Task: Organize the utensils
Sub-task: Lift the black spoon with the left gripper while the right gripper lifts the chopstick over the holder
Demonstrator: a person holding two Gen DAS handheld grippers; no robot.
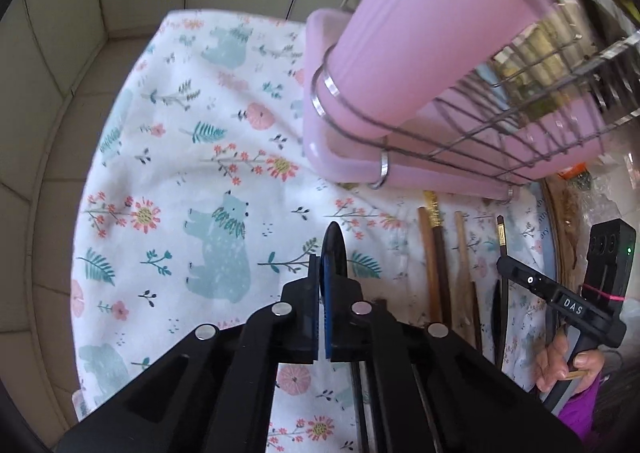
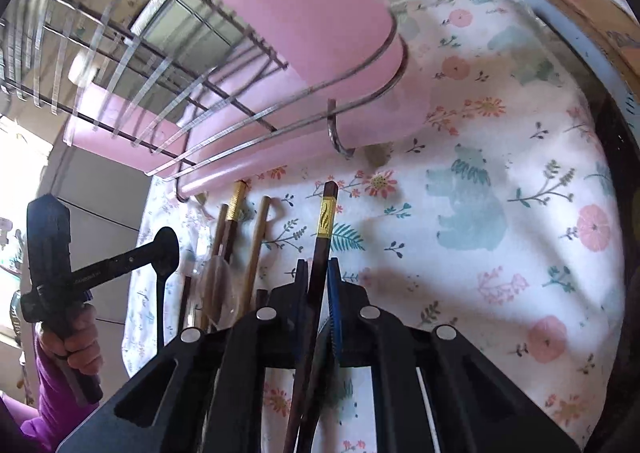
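Observation:
My left gripper (image 1: 329,273) is shut on a black spoon (image 1: 334,249), bowl edge-on, held above the floral cloth (image 1: 180,181); it also shows in the right wrist view (image 2: 166,249). My right gripper (image 2: 318,273) is shut on a dark brown chopstick (image 2: 322,237) with a gold band, pointing toward the rack. Several more chopsticks (image 2: 256,241) and a clear spoon (image 2: 218,289) lie on the cloth below the rack; they show in the left wrist view too (image 1: 436,273). A pink utensil cup (image 1: 420,29) stands in the wire dish rack (image 1: 500,125).
The rack sits on a pink drip tray (image 1: 328,149) at the cloth's far side. A beige tiled wall (image 1: 60,53) lies left. A cardboard box edge (image 2: 592,1) and dark table rim border the cloth on the right.

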